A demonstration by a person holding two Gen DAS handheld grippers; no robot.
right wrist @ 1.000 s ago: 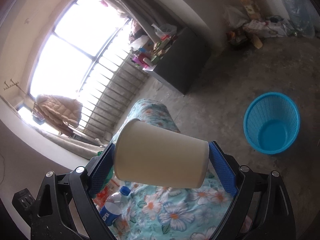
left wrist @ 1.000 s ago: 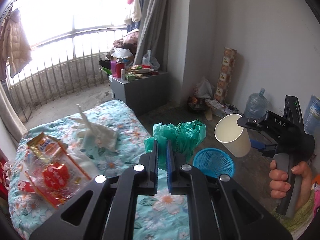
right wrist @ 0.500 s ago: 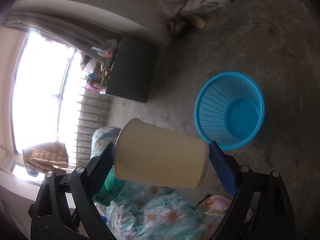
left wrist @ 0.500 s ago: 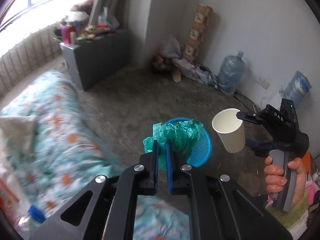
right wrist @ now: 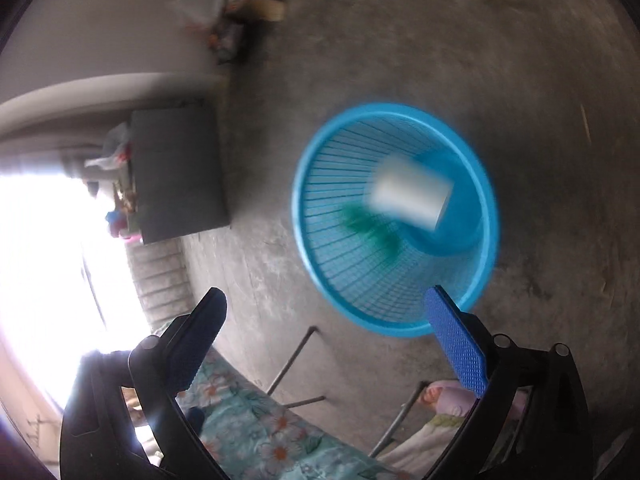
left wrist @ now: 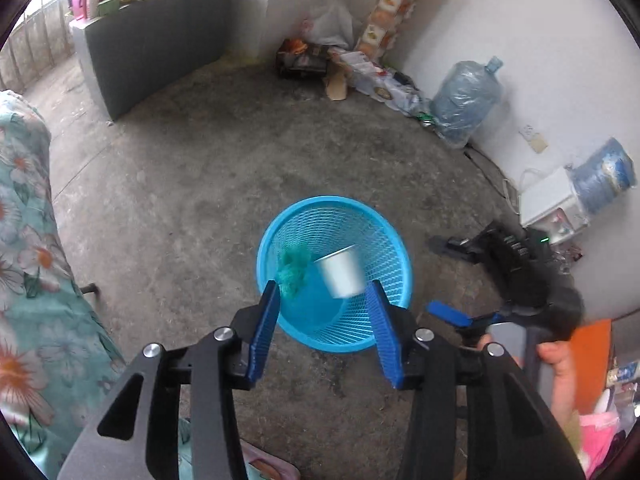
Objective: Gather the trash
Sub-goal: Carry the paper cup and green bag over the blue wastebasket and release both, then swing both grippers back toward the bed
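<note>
Bare grey concrete floor (left wrist: 192,184) filling most of both views. Floral teal bedspread (left wrist: 24,248) running down the left edge, grey cabinet (left wrist: 148,36) far left against the wall with clutter on top. Big clear plastic water jug (left wrist: 466,104) over by the white wall on the right, pile of bags and cardboard further back in the corner.

Round blue plastic mesh basket (left wrist: 384,236) sitting on the floor, dead centre, right under both tools. Inside it, blurred: white paper cup (left wrist: 342,274) tipped on its side, loose, not touching any pad. Crumpled green plastic bag (left wrist: 294,266) just left of the cup, also inside the rim, near the left wall of the basket.

Left gripper (left wrist: 322,332) pointing steeply down over the basket, jaws just been opening, blue pads spread apart with nothing between them but the basket below. Right gripper (right wrist: 324,344) spread wide too, just been opening the last bit, nothing pinched. Hand (left wrist: 556,364) wrapped round its handle at far right in the left view.
</note>
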